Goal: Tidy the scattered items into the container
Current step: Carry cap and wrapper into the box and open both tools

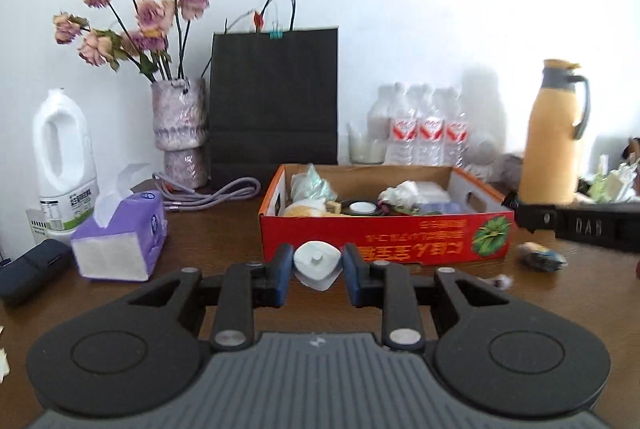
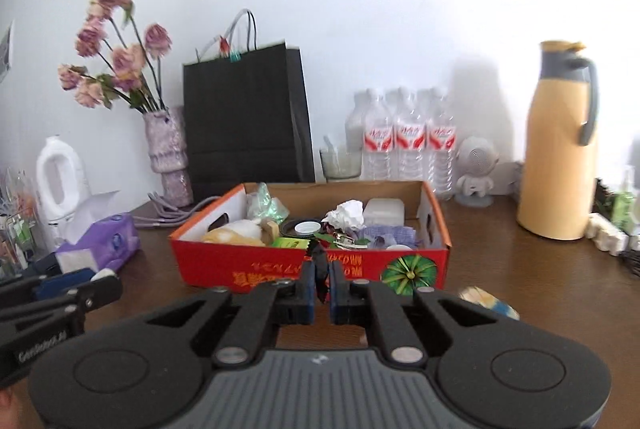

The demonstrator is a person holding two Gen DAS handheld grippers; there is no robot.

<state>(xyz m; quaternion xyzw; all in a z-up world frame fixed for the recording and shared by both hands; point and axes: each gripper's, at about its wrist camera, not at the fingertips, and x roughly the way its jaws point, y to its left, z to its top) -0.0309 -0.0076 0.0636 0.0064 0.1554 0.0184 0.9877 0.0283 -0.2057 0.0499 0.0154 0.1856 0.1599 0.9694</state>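
Observation:
The red cardboard box (image 1: 384, 243) (image 2: 276, 269) stands on the brown table just beyond both grippers, with several small items in it. My left gripper (image 1: 318, 267) is shut on a white rounded plastic piece with a nub (image 1: 316, 261), held above the table in front of the box's near wall. My right gripper (image 2: 321, 271) is shut on a thin black strip (image 2: 319, 255) that sticks up between its blue pads, also before the near wall. A blurred yellow and blue item (image 1: 542, 256) (image 2: 490, 303) lies on the table to the right of the box.
A purple tissue pack (image 1: 120, 241), a white jug (image 1: 64, 157) and a dark case (image 1: 32, 269) stand left. Behind the box are a vase of flowers (image 1: 180, 133), a black paper bag (image 1: 274, 101), a grey cable (image 1: 224, 191) and water bottles (image 1: 424, 129). Right: a yellow thermos (image 1: 554, 133), a black case (image 1: 580, 225).

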